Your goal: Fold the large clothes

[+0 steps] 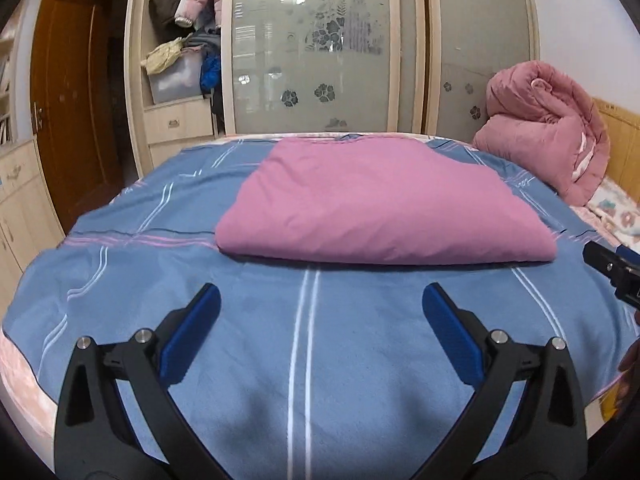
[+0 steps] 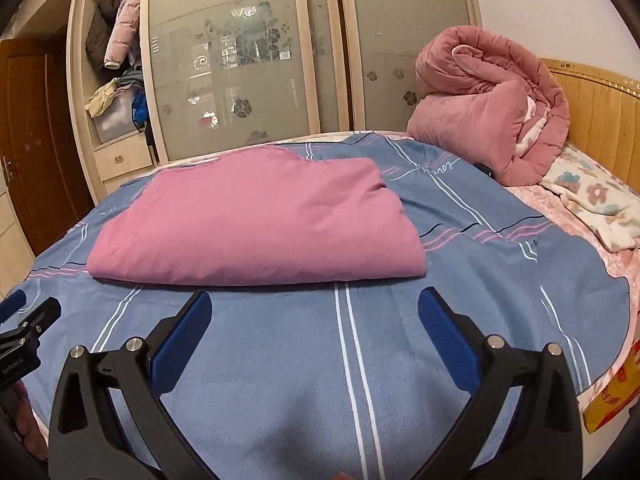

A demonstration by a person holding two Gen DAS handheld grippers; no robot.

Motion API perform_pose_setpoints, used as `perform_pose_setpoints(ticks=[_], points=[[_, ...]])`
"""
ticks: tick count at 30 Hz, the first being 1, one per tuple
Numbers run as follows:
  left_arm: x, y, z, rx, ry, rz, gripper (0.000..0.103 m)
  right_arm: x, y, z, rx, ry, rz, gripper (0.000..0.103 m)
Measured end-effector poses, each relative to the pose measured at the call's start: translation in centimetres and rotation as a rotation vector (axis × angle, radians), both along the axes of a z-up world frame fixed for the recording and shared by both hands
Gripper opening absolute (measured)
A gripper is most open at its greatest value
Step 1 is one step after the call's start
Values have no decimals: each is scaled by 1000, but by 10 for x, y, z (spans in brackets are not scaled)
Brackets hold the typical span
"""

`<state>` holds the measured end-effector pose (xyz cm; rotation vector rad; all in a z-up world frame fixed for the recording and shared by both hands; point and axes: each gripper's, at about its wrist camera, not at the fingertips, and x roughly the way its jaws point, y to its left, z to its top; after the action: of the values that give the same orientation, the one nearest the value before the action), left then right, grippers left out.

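Grippers: two, left gripper (image 1: pixel 320 304) and right gripper (image 2: pixel 314 308), both with jaws wide apart
Folded pink garment (image 2: pixel 256 220): one, at the middle
Blue striped sheet (image 1: pixel 248 344): one
Rolled pink quilt (image 2: pixel 488 116): one, far right
Flowered blanket (image 2: pixel 596 200): one, right
Wardrobe sliding doors (image 1: pixel 312 52): two, far

both claws (image 1: pixel 320 312) (image 2: pixel 314 320) gaping, empty
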<state>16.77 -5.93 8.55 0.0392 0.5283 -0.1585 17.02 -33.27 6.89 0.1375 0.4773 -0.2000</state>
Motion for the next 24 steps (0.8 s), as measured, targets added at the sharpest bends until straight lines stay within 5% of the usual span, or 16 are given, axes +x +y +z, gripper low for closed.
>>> perform_pose_setpoints(ticks=[24], points=[[14, -10, -5, 37, -47, 15, 101, 24, 15, -20, -66, -5, 18, 102]])
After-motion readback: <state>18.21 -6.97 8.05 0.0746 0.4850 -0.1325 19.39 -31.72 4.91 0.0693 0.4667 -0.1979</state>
